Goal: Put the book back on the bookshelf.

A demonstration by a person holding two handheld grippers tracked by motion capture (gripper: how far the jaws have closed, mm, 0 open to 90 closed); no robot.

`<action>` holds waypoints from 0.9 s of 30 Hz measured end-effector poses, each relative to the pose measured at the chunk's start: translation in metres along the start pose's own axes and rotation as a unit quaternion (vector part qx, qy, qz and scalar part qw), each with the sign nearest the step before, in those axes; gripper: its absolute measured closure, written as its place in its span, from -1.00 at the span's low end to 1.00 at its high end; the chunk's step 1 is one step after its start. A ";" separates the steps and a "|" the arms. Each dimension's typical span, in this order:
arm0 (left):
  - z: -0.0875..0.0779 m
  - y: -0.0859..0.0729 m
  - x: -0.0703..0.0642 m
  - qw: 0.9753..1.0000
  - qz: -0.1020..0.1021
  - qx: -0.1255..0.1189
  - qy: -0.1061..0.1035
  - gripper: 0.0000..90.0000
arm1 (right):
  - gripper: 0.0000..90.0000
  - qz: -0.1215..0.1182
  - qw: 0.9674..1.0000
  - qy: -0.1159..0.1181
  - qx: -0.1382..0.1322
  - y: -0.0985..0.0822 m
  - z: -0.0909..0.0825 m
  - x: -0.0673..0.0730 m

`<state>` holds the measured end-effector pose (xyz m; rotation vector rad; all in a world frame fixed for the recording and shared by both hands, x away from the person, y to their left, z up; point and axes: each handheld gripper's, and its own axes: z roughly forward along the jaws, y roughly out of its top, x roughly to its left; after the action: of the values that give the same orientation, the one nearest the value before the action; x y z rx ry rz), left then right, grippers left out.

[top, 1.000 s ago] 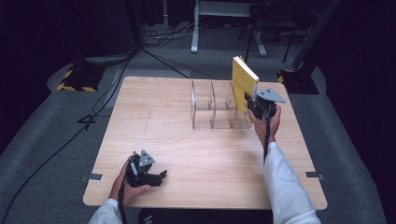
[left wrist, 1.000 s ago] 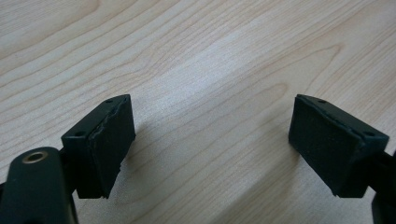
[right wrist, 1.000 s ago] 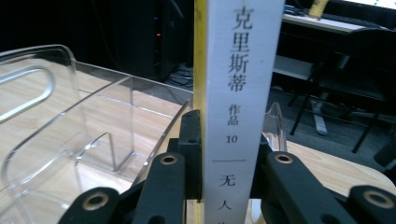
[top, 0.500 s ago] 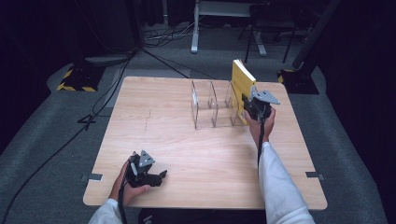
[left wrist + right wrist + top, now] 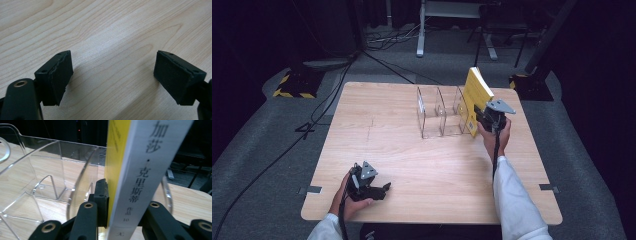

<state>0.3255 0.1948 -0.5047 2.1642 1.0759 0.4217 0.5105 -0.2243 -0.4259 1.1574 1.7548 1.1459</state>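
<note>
A yellow book (image 5: 476, 92) with a white spine (image 5: 140, 170) stands nearly upright, tilted a little, at the right end of a clear plastic rack (image 5: 437, 115) on the wooden table (image 5: 412, 155). My right gripper (image 5: 478, 119) holds the book's lower part from the near side. In the right gripper view the book sits between the jaws of this gripper (image 5: 122, 202), whose left pad lies against the yellow cover. These jaws have just been opening slightly with the book still between them. My left gripper (image 5: 384, 189) rests open near the table's front left, with only bare wood between its jaws (image 5: 112, 75).
The rack's clear dividers (image 5: 37, 170) stand left of the book, with empty slots between them. Cables (image 5: 312, 125) run across the grey floor left of the table. A yellow-and-black striped block (image 5: 292, 85) lies at the far left and metal stand legs (image 5: 482, 35) stand behind the table.
My right gripper has shifted the book slightly left, toward the rack, and a little lower. The left gripper has stayed put.
</note>
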 end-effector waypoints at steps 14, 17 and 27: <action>0.000 0.000 0.000 1.000 0.002 0.001 0.000 -0.65 | 0.55 0.001 1.000 -0.013 -0.002 0.001 -0.017 -0.008; 0.000 0.000 0.001 1.000 0.004 0.002 -0.002 -0.65 | 0.50 -0.006 1.000 -0.017 -0.008 0.004 -0.021 -0.009; 0.000 0.000 0.001 1.000 0.004 0.002 -0.002 -0.66 | 0.41 -0.017 1.000 -0.006 -0.004 0.004 -0.029 -0.011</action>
<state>0.3262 0.1953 -0.5045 2.1719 1.0674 0.4193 0.4889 -0.2417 -0.4115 1.1238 1.7528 1.1238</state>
